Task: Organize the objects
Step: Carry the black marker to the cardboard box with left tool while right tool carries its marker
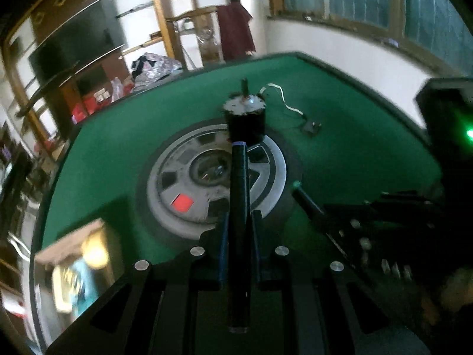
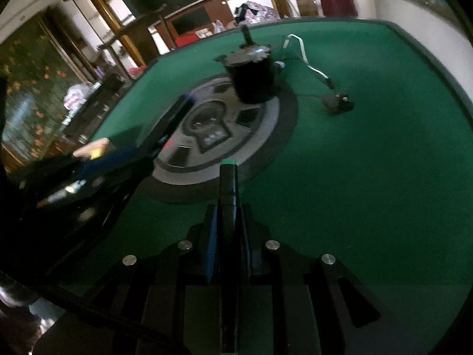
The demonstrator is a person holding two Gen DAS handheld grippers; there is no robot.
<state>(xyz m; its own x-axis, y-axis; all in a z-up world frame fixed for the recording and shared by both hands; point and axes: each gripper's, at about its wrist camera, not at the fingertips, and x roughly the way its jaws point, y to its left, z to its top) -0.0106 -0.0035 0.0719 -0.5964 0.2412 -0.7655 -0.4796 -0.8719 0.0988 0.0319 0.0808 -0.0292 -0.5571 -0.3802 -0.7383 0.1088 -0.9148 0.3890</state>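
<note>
A green felt-covered desk (image 2: 369,177) fills both views, printed or laid with a large picture of a car wheel (image 1: 189,183). Two handheld grippers reach in over its near side, each tilted down toward the desk.

The left gripper (image 1: 239,230) has its jaws closed on a dark marker with a blue end (image 1: 239,177). The marker lies lengthwise between the jaws and juts well forward, its tip pointing at the wheel picture. It is clear of the desk, so it is probably being carried to wherever the markers belong. In the right wrist view the same gripper appears at the left, blurred, with a fingertip of the person's hand (image 2: 91,149) showing behind it.

The right gripper (image 2: 229,224) grips a second dark marker with a green end (image 2: 228,180) in the same lengthwise way (both markers sit along the jaws rather than across them, which suits sliding them endwise into a holder). Its tip hangs over the near rim of the wheel picture.

Beyond both marker tips, standing upright on the far edge of the wheel, is a small black cylindrical motor (image 1: 244,118) with a shaft sticking up. A white cable (image 1: 280,100) trails from it to a small dark plug (image 2: 337,102) lying on the felt. No holder for the markers can be made out.
</note>
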